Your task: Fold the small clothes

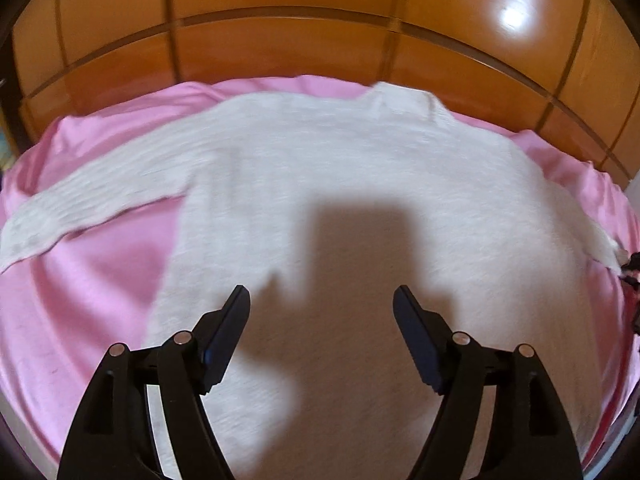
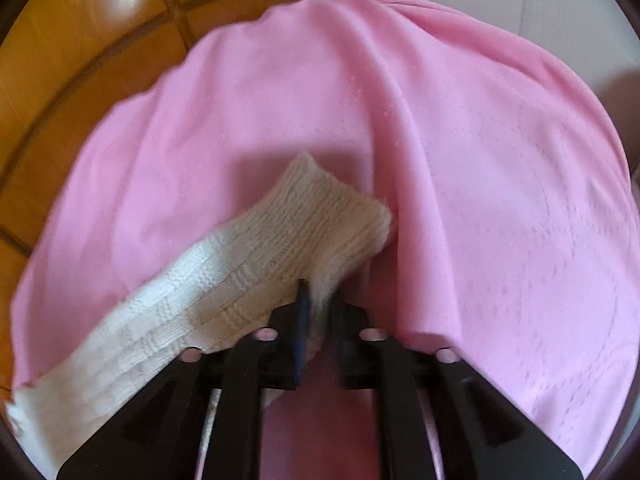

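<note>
The cream knitted sweater [image 1: 360, 184] lay spread flat on the pink sheet [image 1: 100, 280], unfolded; the right gripper [image 2: 318, 304] pinched its sleeve cuff [image 2: 320, 216], the left gripper [image 1: 322, 300] hovered spread above its body

No text, label or number reads anywhere — perhaps lost to blur — in either wrist view.

A pink sheet [image 1: 100, 280] covers the surface in front of the wooden panels [image 1: 280, 52]. On the sheet lies a white knitted sweater [image 1: 360, 168], spread flat, with one sleeve [image 1: 80, 212] stretched to the left.
</note>
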Action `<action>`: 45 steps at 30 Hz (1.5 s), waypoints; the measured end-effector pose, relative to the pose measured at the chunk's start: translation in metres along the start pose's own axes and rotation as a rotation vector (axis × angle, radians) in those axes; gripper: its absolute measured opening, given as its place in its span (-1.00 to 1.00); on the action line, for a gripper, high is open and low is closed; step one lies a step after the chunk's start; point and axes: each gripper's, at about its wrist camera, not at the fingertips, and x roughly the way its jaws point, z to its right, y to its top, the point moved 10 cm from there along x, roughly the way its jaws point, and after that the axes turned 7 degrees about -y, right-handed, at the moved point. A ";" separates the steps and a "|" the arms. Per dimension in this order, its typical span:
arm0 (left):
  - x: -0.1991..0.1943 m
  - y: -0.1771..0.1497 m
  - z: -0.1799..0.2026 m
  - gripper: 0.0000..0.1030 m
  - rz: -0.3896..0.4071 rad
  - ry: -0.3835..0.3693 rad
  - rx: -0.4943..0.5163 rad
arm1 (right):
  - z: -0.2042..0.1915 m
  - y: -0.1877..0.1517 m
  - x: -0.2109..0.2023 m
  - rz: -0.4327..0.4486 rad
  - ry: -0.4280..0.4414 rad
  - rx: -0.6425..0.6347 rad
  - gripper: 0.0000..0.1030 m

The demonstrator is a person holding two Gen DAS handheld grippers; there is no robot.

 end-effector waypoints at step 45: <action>-0.100 -0.120 -0.116 -0.26 -0.061 0.027 -0.069 | -0.043 -0.380 -0.215 -0.354 0.634 -0.992 -0.79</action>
